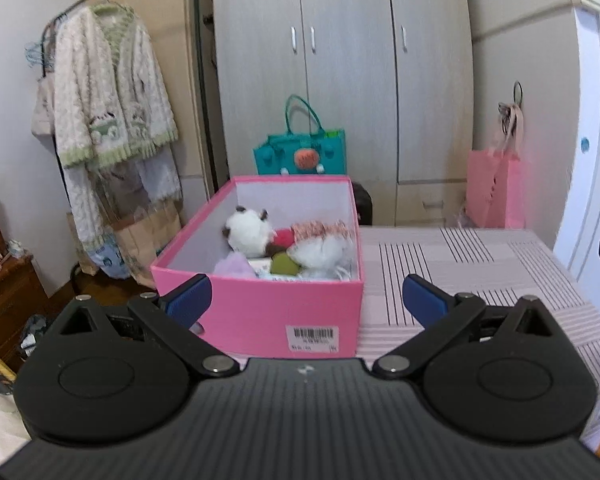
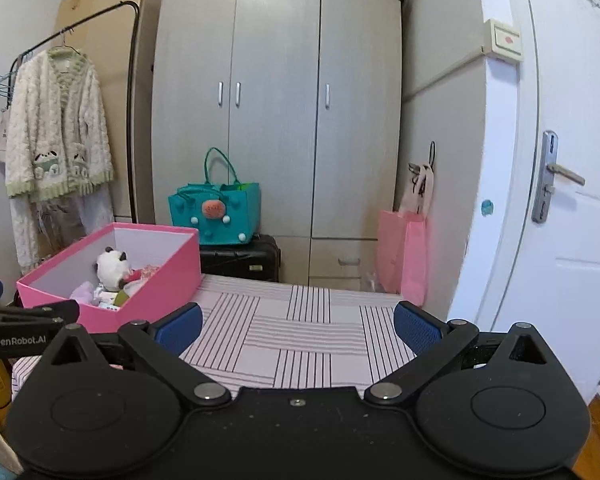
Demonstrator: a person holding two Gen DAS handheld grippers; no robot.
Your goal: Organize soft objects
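Note:
A pink box (image 1: pixel 260 312) stands on the striped bed cover (image 1: pixel 480 264), open at the top. Inside lie a white panda plush (image 1: pixel 246 232), a white plush with a patterned top (image 1: pixel 324 240), a lilac soft item (image 1: pixel 234 266) and a green soft piece (image 1: pixel 283 265). My left gripper (image 1: pixel 306 300) is open and empty, just in front of the box's near wall. The box (image 2: pixel 156 284) with the panda plush (image 2: pixel 112 266) sits left in the right wrist view. My right gripper (image 2: pixel 298 326) is open and empty above the bed cover (image 2: pixel 300 332). The left gripper's body (image 2: pixel 24 324) shows at that view's left edge.
A grey wardrobe (image 2: pixel 276 100) stands behind the bed. A teal bag (image 2: pixel 216 212) sits on a black suitcase (image 2: pixel 240 260). A pink bag (image 2: pixel 404 256) hangs beside the wardrobe. A clothes rack with a fluffy cardigan (image 2: pixel 56 128) is at left, a white door (image 2: pixel 572 184) at right.

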